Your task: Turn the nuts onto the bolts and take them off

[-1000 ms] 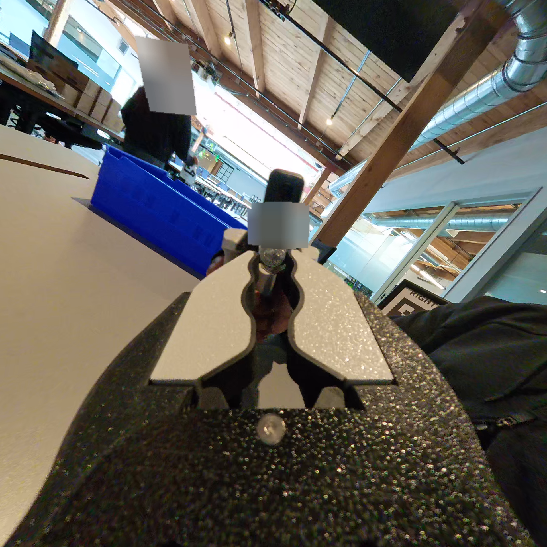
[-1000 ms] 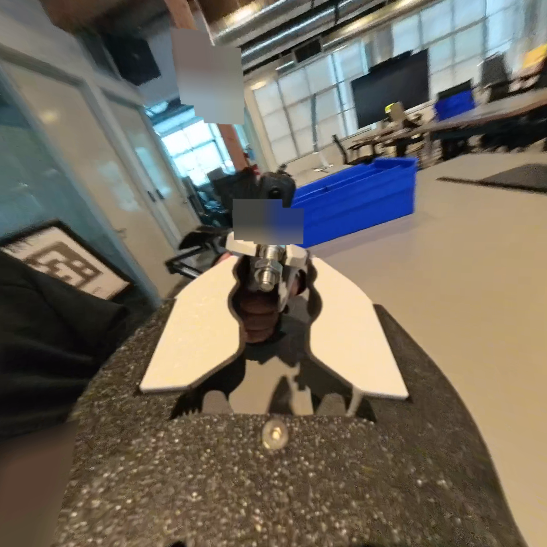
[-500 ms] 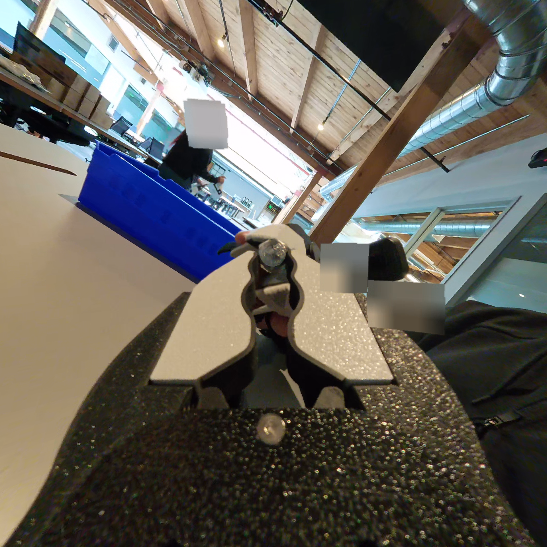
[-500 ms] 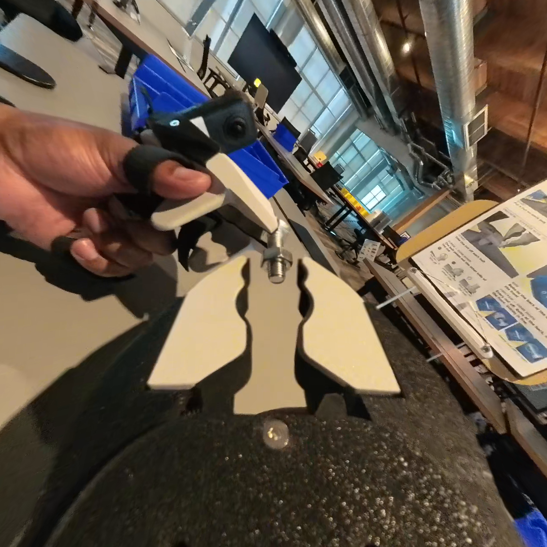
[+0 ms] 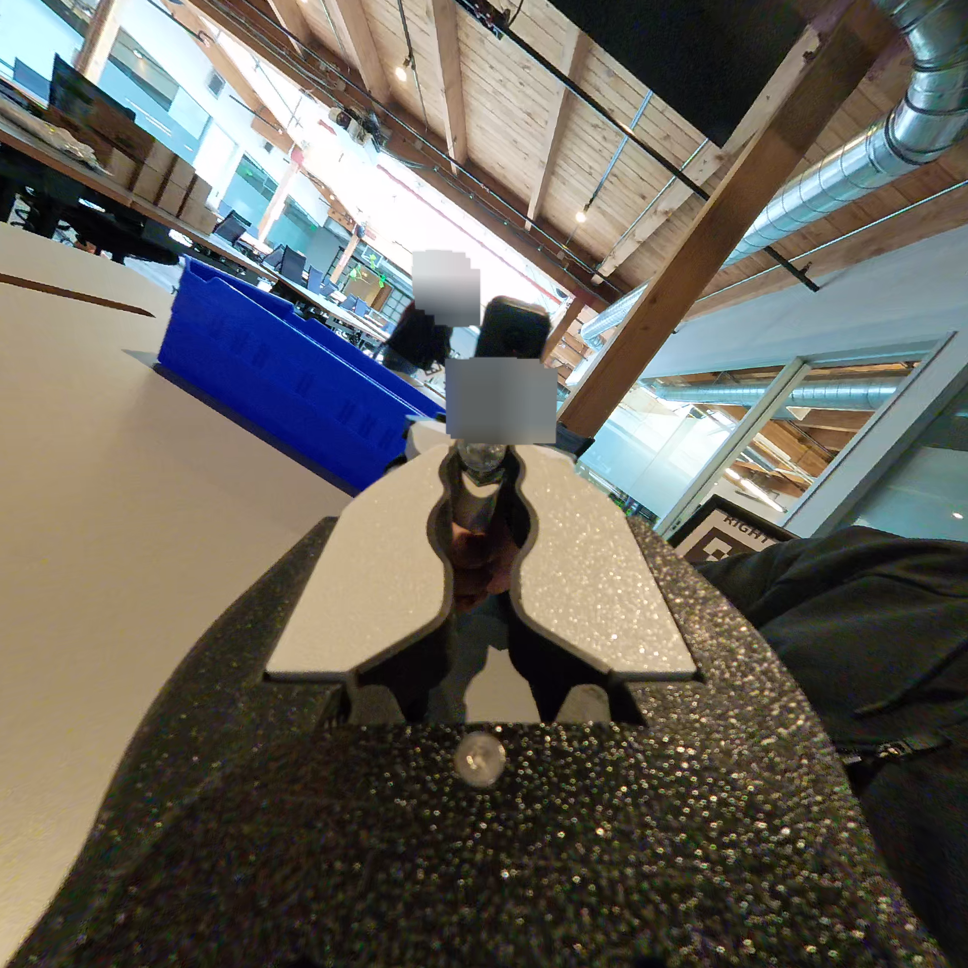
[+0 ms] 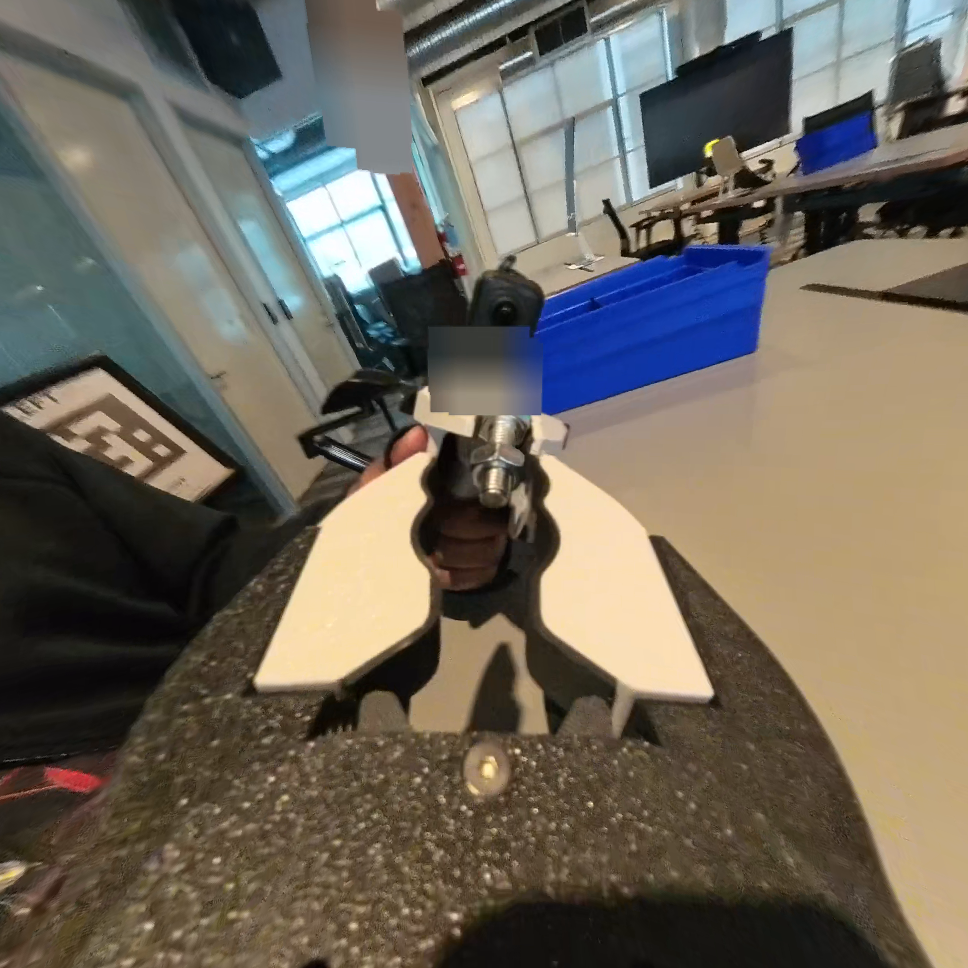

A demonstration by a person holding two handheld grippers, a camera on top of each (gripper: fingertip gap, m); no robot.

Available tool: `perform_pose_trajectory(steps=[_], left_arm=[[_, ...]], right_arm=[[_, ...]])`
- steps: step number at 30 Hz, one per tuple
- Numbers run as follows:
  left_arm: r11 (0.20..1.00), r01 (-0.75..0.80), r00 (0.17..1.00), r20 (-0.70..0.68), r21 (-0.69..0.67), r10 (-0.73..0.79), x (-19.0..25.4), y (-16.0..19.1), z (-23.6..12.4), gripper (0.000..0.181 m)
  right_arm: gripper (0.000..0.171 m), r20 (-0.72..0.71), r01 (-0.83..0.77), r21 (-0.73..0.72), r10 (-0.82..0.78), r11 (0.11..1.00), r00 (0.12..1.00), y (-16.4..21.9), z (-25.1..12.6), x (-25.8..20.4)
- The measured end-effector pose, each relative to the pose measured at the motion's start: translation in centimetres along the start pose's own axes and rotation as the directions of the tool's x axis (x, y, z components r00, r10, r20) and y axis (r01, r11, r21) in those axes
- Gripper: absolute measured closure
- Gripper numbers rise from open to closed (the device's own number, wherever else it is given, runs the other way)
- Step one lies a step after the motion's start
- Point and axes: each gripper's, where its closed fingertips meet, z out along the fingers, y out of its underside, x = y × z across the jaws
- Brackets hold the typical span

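Observation:
My left gripper [image 5: 479,463] is shut on the head end of a silver bolt [image 5: 479,461], held in the air above the table. In the right wrist view the bolt's threaded end [image 6: 495,490] points at the camera, with a hex nut [image 6: 496,460] on the thread. My right gripper [image 6: 492,463] faces the left one, and its jaws close on the nut from both sides. The left gripper's white fingers [image 6: 550,432] show just behind the nut. The hand [image 6: 466,555] holding the left gripper shows between my right fingers.
A blue plastic bin [image 5: 272,356] stands on the pale table [image 5: 131,524], beyond the grippers; it also shows in the right wrist view [image 6: 655,335]. The person's dark sleeve [image 5: 838,628] lies close on the right. Desks, chairs and a monitor stand far behind. Both grippers' tips are close together, under 4 cm apart.
The right gripper rolled far around the bolt axis half a second ago and has now rolled back to its earlier pose. The left gripper kept hold of the bolt and barely moved.

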Motion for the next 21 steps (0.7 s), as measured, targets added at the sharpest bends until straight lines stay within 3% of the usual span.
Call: perform_pose_trajectory(steps=[1,3,5,7,10,12,14,15,17,21], left_arm=[[1.000,0.002,1.000,0.004,0.005,-0.002,-0.1,-0.1,-0.1,0.165],[1.000,0.007,1.000,0.001,0.016,-0.008,-0.1,-0.2,-0.2,0.165],[1.000,0.010,1.000,0.000,0.015,-0.010,-0.1,-0.2,-0.2,0.165],[1.000,0.008,1.000,0.002,0.014,-0.008,-0.1,-0.2,-0.2,0.165],[1.000,0.014,1.000,0.001,0.022,-0.014,-0.1,-0.3,-0.3,0.165],[0.999,0.021,1.000,-0.008,0.024,-0.021,0.0,-0.3,-0.2,0.165],[1.000,0.024,1.000,-0.013,0.020,-0.024,0.0,-0.2,-0.2,0.165],[1.000,0.023,1.000,-0.015,0.018,-0.023,0.0,-0.2,-0.2,0.165],[0.999,0.026,0.999,-0.023,0.019,-0.025,0.1,-0.2,-0.2,0.165],[1.000,0.029,0.999,-0.034,0.013,-0.028,0.2,-0.1,-0.2,0.165]], right_arm=[[0.125,-0.038,0.056,-0.017,-0.057,0.998,0.998,0.1,0.1,0.2],[0.119,-0.147,0.221,-0.074,-0.230,0.972,0.962,0.2,0.1,0.9],[0.117,-0.269,0.411,-0.154,-0.438,0.899,0.858,-0.1,-0.2,1.7],[0.120,-0.349,0.580,-0.245,-0.629,0.777,0.695,-0.6,-0.7,2.1],[0.126,-0.350,0.736,-0.365,-0.817,0.570,0.459,-0.6,-0.6,1.6],[0.132,-0.338,0.768,-0.405,-0.862,0.496,0.377,-0.3,-0.4,1.3],[0.148,-0.352,0.777,-0.411,-0.869,0.478,0.348,-0.4,-0.3,1.1],[0.153,-0.364,0.776,-0.402,-0.862,0.487,0.352,-0.6,-0.3,1.1],[0.153,-0.364,0.746,-0.361,-0.821,0.560,0.440,-0.6,-0.3,1.0],[0.154,-0.279,0.481,-0.151,-0.504,0.864,0.817,-0.5,-0.2,0.6]])
